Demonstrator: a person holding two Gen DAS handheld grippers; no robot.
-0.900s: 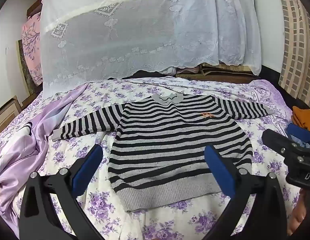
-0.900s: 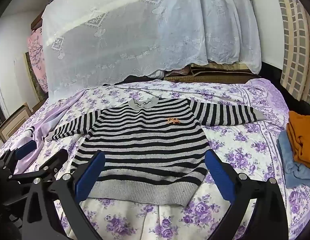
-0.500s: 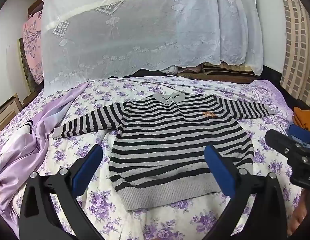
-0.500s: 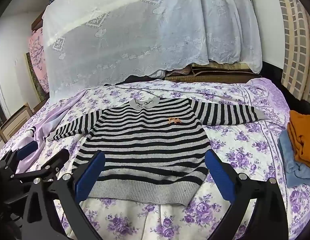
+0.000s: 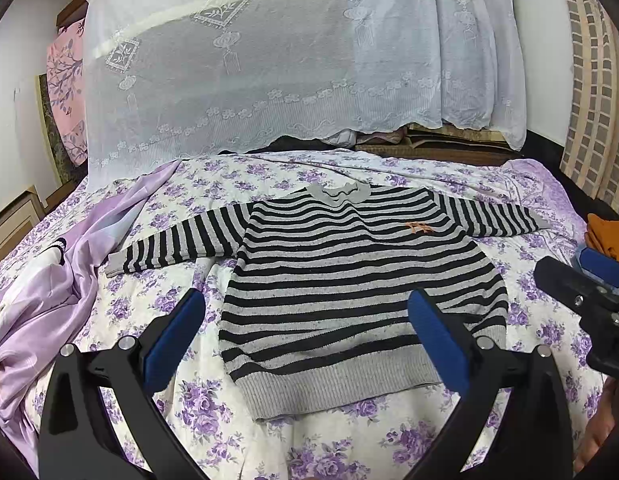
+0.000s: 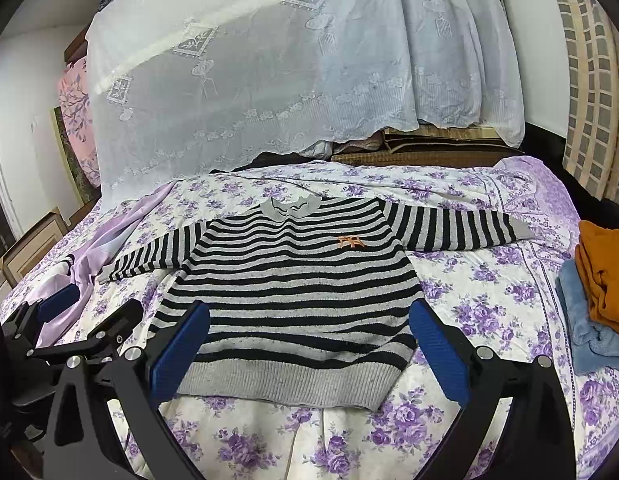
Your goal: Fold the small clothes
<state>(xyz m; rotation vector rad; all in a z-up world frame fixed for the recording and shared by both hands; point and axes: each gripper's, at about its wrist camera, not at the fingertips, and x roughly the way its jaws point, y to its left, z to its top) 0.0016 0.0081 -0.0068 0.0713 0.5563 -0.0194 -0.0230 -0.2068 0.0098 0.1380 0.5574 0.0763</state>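
A small black-and-grey striped sweater [image 5: 349,280] lies flat, face up, on the flowered bedspread [image 5: 197,408], sleeves spread to both sides, hem nearest me. It also shows in the right wrist view [image 6: 293,296]. My left gripper [image 5: 305,332] is open and empty, hovering above the hem's left part. My right gripper [image 6: 309,340] is open and empty above the hem. The right gripper shows at the right edge of the left wrist view [image 5: 581,300]. The left gripper shows at the lower left of the right wrist view [image 6: 69,332].
A lilac satin cloth [image 5: 49,292] lies crumpled at the bed's left. Folded orange [image 6: 605,276] and blue [image 6: 589,328] clothes are stacked at the right edge. A white lace cover [image 5: 289,60] drapes over piled things behind the bed.
Both grippers have drawn back and risen slightly; the sweater sits a little farther away in both views. Both stay open. The sweater has not moved.
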